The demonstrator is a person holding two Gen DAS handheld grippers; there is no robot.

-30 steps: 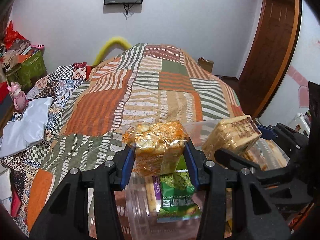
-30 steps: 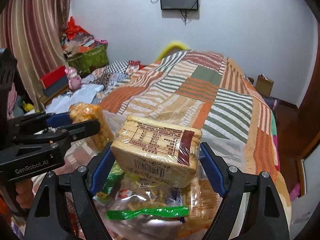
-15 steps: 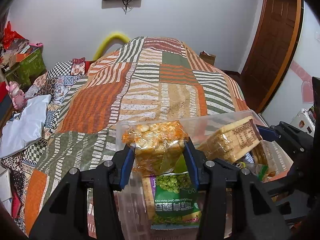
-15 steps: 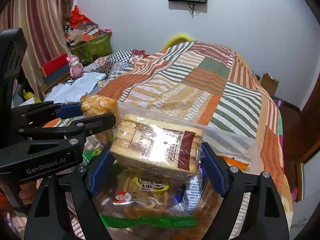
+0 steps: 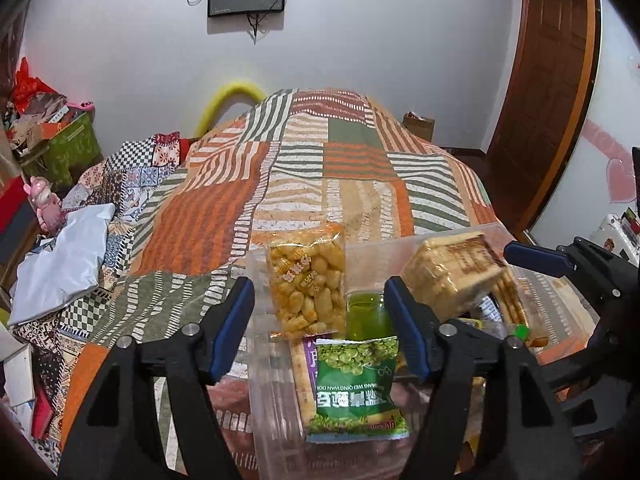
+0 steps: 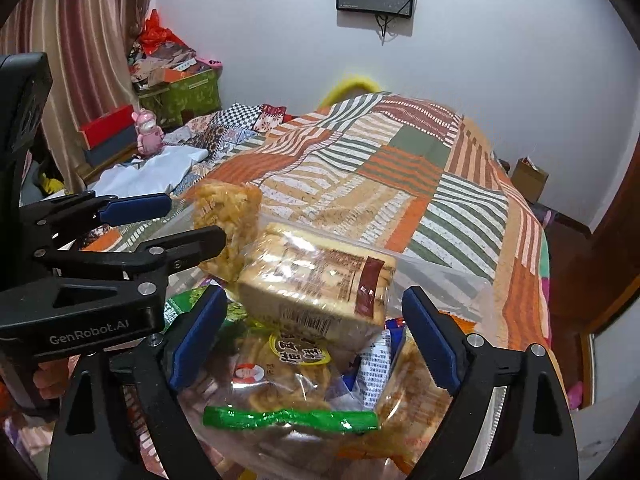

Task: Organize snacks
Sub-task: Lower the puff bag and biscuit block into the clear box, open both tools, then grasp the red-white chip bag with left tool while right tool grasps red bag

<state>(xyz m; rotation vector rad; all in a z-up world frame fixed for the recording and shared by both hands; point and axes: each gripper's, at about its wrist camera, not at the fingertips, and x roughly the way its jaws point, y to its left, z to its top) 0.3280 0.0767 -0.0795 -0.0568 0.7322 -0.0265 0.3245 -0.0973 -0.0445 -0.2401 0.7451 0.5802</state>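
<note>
A clear plastic bin (image 5: 264,420) on the bed holds several snack packets. My left gripper (image 5: 320,328) is open. The orange puffed-snack bag (image 5: 308,284) stands free between its fingers, leaning on the bin's far wall; it also shows in the right wrist view (image 6: 228,232). A green pea packet (image 5: 356,388) lies below it. My right gripper (image 6: 316,336) is open around the tan biscuit pack (image 6: 320,280), which rests tilted on the other packets; the pack also shows in the left wrist view (image 5: 452,276).
The bin sits on a patchwork bedspread (image 5: 320,184). A white cloth (image 5: 64,256) and a pink toy (image 5: 44,200) lie at the left. A wooden door (image 5: 548,92) is at the right. A noodle-snack bag with a green seal (image 6: 288,400) fills the bin's front.
Both grippers have opened and let go of their packets. The orange bag and the biscuit pack have dropped into the bin, and both grippers have lowered over it.
</note>
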